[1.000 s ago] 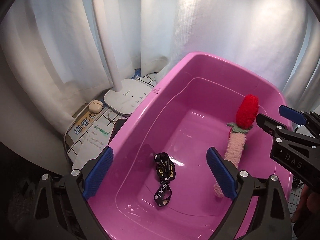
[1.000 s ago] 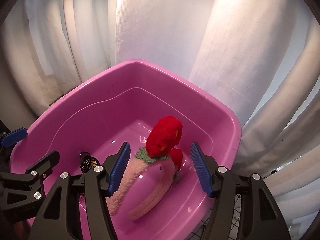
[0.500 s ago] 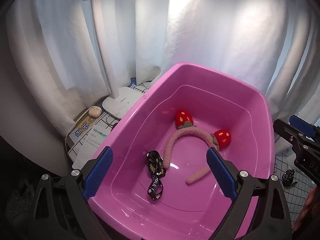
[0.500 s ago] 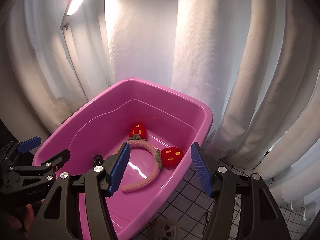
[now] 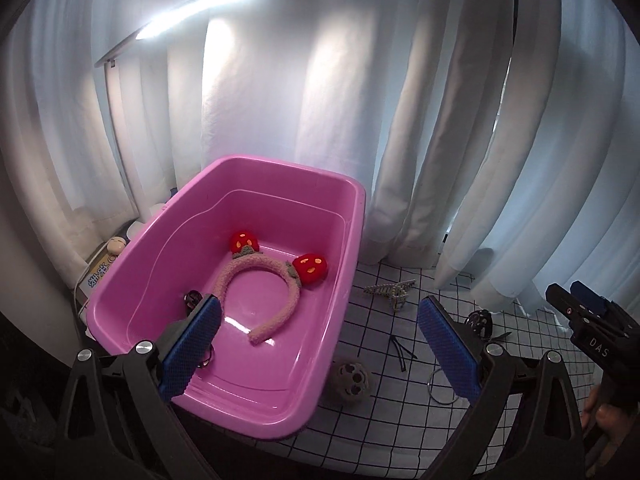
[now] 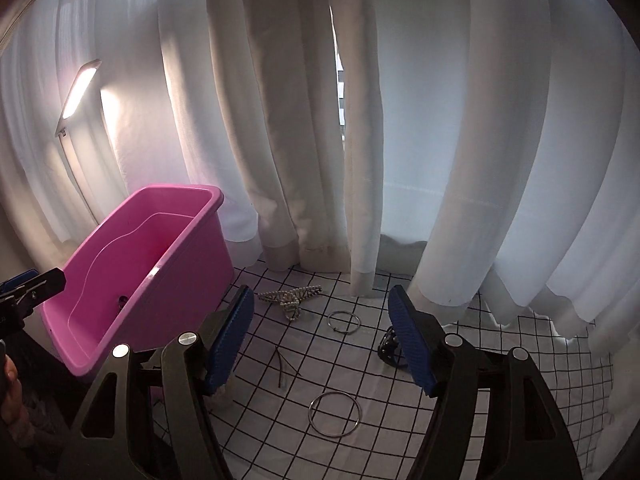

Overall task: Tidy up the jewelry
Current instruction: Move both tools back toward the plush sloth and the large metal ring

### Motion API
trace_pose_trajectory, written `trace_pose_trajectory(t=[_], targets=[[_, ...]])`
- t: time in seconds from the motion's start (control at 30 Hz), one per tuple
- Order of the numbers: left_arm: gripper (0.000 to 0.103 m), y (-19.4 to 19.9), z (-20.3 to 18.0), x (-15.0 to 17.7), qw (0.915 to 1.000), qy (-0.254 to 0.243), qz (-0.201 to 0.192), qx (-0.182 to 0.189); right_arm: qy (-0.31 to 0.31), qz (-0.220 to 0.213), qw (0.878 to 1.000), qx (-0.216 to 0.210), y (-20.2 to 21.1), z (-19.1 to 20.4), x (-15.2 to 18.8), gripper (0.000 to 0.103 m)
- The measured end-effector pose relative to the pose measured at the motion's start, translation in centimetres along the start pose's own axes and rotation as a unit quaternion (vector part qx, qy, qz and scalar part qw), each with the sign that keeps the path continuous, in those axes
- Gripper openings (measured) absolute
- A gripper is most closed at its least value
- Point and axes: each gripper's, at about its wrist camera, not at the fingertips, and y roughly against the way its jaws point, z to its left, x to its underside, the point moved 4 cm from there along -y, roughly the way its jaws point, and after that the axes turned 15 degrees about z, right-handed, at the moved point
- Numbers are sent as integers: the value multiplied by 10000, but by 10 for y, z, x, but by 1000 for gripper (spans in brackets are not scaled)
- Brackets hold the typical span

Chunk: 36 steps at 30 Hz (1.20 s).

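A pink plastic bin (image 5: 352, 216) (image 6: 188, 248) holds a fuzzy pink headband with red strawberry ears (image 5: 276, 276) and a black lanyard (image 5: 192, 298), partly hidden by my left finger. My left gripper (image 5: 318, 340) is open and empty above the bin's right rim. My right gripper (image 6: 322, 334) is open and empty above the checked cloth, right of the bin. On the cloth lie a pearl hair claw (image 6: 292, 298) (image 5: 390, 292), two metal rings (image 6: 343, 322) (image 6: 335, 408), black hairpins (image 6: 285, 364) (image 5: 402, 350) and a black clip (image 6: 389, 346).
A grid-patterned white cloth (image 6: 500, 368) covers the table. A grey openwork ball (image 5: 352, 380) sits by the bin's front right corner. White curtains (image 6: 360, 120) hang close behind. A lit desk lamp (image 5: 208, 4) and a box (image 5: 100, 276) stand left of the bin.
Both grippers have drawn back and up from the bin. The right gripper has swung right over the cloth. The headband, upright before, now lies flat in the bin.
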Motion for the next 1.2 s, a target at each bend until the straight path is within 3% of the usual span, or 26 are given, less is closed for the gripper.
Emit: trace_pose_trajectory(t=[0.2,0.53,0.9,1.2], targets=[[97,-5,-55,29,9978,-320,210,542,-391,212,9990,71,-2,-50,42,67],[97,-61,-99,86,9922,-646,926,534,-280,820,9956,-353,-62,-52,98,67],[97,-151,-86,126,9903,-431,1314,-117,-92,1337,9886,-691,-148,-37,135,67],[97,-189,-70,126,9910,-323,1221,-443,376,1396,9875,-623,-182,-5,138,67]])
